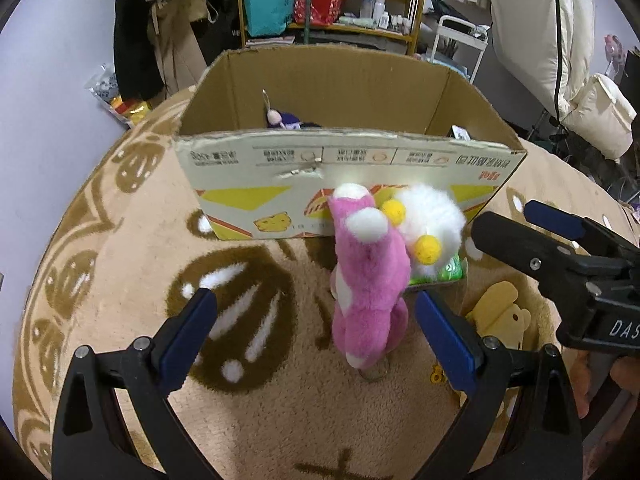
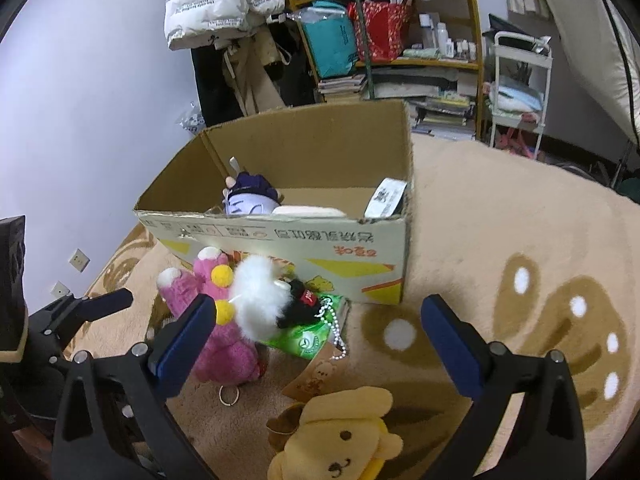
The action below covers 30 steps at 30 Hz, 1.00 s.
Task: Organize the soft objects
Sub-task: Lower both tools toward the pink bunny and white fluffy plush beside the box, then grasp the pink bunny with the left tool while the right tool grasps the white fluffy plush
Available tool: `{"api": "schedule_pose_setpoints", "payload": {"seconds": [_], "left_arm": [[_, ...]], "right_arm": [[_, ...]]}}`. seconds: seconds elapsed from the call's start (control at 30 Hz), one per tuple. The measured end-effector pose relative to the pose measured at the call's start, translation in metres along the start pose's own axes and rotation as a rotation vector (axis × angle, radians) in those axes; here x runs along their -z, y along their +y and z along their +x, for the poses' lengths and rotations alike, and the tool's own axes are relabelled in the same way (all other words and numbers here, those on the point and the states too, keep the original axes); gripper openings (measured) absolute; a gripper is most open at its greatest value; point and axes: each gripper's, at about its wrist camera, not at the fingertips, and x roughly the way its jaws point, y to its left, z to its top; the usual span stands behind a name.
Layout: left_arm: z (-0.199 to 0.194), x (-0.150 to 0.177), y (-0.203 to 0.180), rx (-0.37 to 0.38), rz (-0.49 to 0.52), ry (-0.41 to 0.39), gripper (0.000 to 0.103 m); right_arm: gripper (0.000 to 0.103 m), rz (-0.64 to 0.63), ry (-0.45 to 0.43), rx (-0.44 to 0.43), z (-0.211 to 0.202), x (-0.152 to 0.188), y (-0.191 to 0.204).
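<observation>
A pink plush toy (image 1: 366, 280) lies on the beige rug in front of an open cardboard box (image 1: 344, 160), between the fingers of my open left gripper (image 1: 316, 328). A white fluffy toy with yellow pompoms (image 1: 428, 220) leans on it, over a green packet (image 1: 450, 270). My right gripper (image 2: 320, 336) is open above the rug, and appears in the left wrist view (image 1: 532, 224) at the right. A yellow dog plush (image 2: 340, 436) lies below it. The pink plush (image 2: 216, 336), the white toy (image 2: 260, 300) and a small black toy with a bead chain (image 2: 298, 300) sit left of it. The box (image 2: 360, 264) holds a purple plush (image 2: 250, 196).
The rug (image 2: 500, 220) spreads widely to the right of the box. A key ring (image 2: 229, 395) lies on the rug by the pink plush. Shelves (image 2: 400, 40), hanging coats and a white trolley (image 2: 520, 80) stand behind the box. A wall with sockets (image 2: 78, 260) is at the left.
</observation>
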Motion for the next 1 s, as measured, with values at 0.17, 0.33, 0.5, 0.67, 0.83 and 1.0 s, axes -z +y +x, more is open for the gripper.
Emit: {"api": "schedule_pose_setpoints", "payload": {"seconds": [0.17,0.33,0.5,0.67,0.83,1.0], "left_arm": [[0.013,-0.001,0.000,0.013,0.002,0.034,0.098],[0.024,-0.002,-0.001,0.029,0.003,0.063,0.098],[0.036,-0.002,0.000,0.035,0.002,0.100,0.098],[0.047,-0.003,-0.001,0.030,-0.005,0.126,0.098],[0.056,-0.003,0.001,0.049,-0.031,0.139,0.098],[0.061,-0.005,0.000,0.051,-0.032,0.139,0.098]], "right_arm": [[0.103,0.014,0.033,-0.026,0.016,-0.001,0.000],[0.088,0.020,0.075,-0.043,0.030,-0.001,-0.001],[0.072,0.008,0.112,-0.072,0.043,0.003,0.003],[0.069,0.002,0.124,-0.097,0.051,0.002,0.007],[0.069,0.007,0.118,-0.112,0.055,0.000,0.007],[0.063,0.016,0.105,-0.110,0.062,-0.001,0.009]]}}
